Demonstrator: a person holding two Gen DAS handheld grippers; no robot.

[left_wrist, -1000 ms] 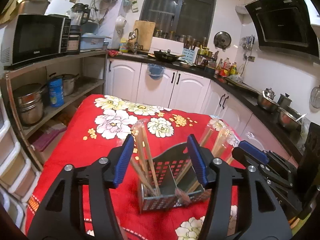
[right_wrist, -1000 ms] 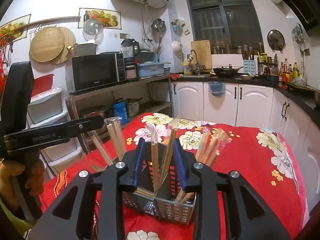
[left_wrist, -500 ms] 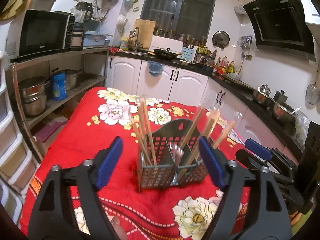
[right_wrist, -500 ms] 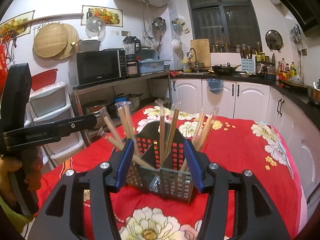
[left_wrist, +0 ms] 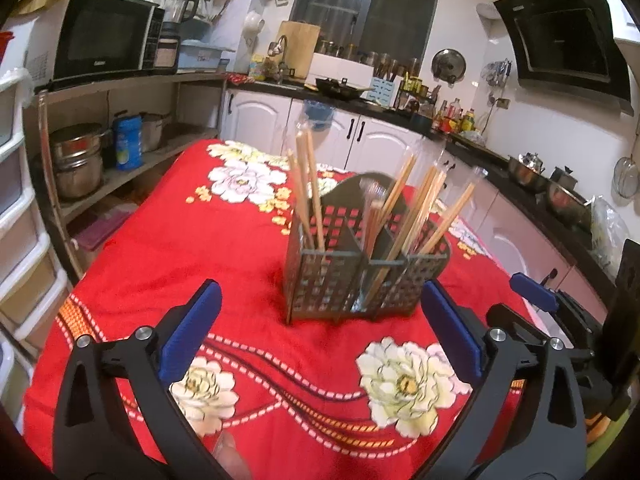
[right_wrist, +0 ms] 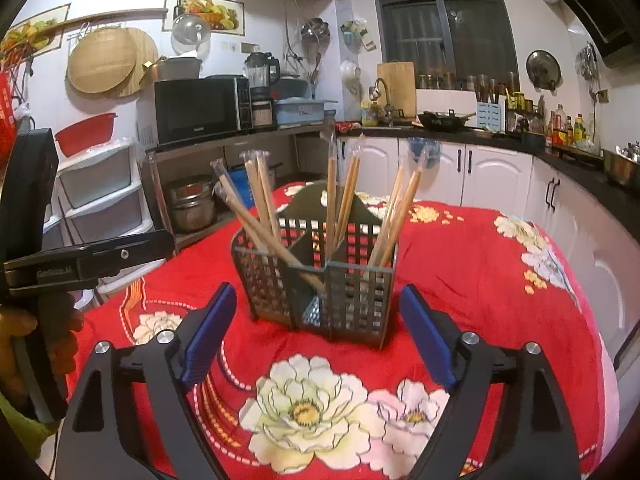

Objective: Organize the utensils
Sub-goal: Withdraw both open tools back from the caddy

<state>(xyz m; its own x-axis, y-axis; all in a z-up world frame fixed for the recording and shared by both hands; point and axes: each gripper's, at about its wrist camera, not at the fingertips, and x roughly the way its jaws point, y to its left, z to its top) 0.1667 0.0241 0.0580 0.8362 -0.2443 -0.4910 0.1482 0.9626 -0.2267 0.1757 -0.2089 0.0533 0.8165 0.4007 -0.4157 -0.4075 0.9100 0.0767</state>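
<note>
A dark grid utensil caddy (left_wrist: 340, 280) stands upright on the red flowered tablecloth (left_wrist: 200, 240); it also shows in the right wrist view (right_wrist: 280, 280). Wrapped wooden chopsticks (left_wrist: 310, 184) stand in its three compartments, seen too in the right wrist view (right_wrist: 332, 200). My left gripper (left_wrist: 318, 332) is open and empty, short of the caddy. My right gripper (right_wrist: 318, 334) is open and empty, also short of the caddy. The right gripper shows at the right edge of the left wrist view (left_wrist: 536, 292).
A shelf with a microwave (left_wrist: 104, 36) and pots (left_wrist: 76, 160) stands left of the table. White plastic drawers (right_wrist: 100, 192) are at far left. White cabinets and a cluttered counter (left_wrist: 400, 104) run along the back and right.
Both grippers have pulled back from the caddy and opened wider. The right gripper let go of the chopsticks, which now stand in the caddy.
</note>
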